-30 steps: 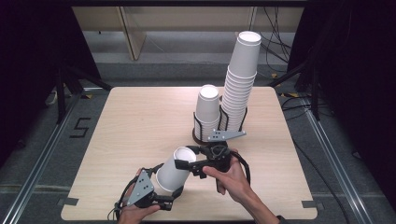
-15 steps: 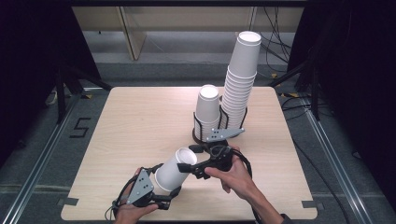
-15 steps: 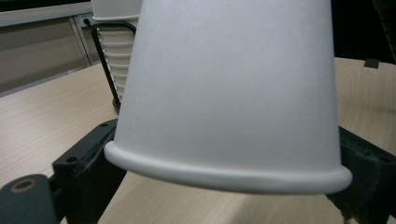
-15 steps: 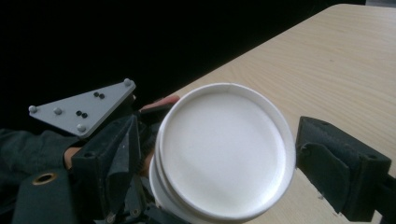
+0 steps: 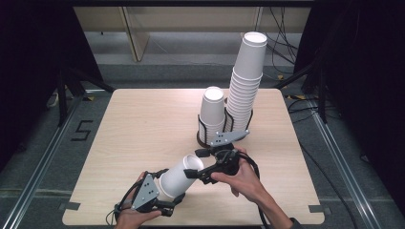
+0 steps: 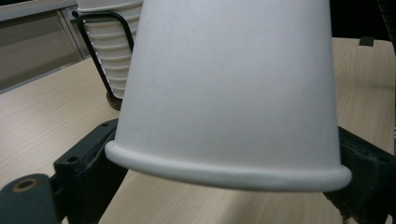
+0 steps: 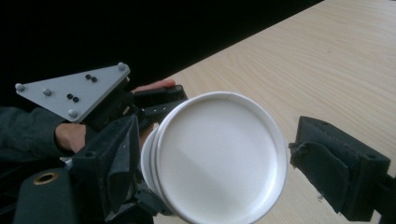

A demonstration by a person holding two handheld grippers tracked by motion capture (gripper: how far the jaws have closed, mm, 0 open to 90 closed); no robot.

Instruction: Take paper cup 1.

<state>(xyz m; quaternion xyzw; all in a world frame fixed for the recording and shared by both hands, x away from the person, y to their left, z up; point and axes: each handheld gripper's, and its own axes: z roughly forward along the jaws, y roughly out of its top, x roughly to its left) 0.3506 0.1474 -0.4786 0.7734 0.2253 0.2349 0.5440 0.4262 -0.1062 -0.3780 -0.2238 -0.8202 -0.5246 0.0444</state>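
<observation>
My left gripper (image 5: 165, 193), jaws just closing, clasps the paper cup (image 5: 179, 176); my right gripper (image 5: 199, 164) stands open around its base.

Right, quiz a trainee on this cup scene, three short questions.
1. True or false: the two cup stacks in the wire rack are equally tall.
2. Which end of the held paper cup faces the right gripper? A rim, B base.
3. Which gripper carries that cup?
Key: 1 false, the right stack is taller than the left stack. 2 B. 3 left gripper, its jaws have just been closing on it.
</observation>
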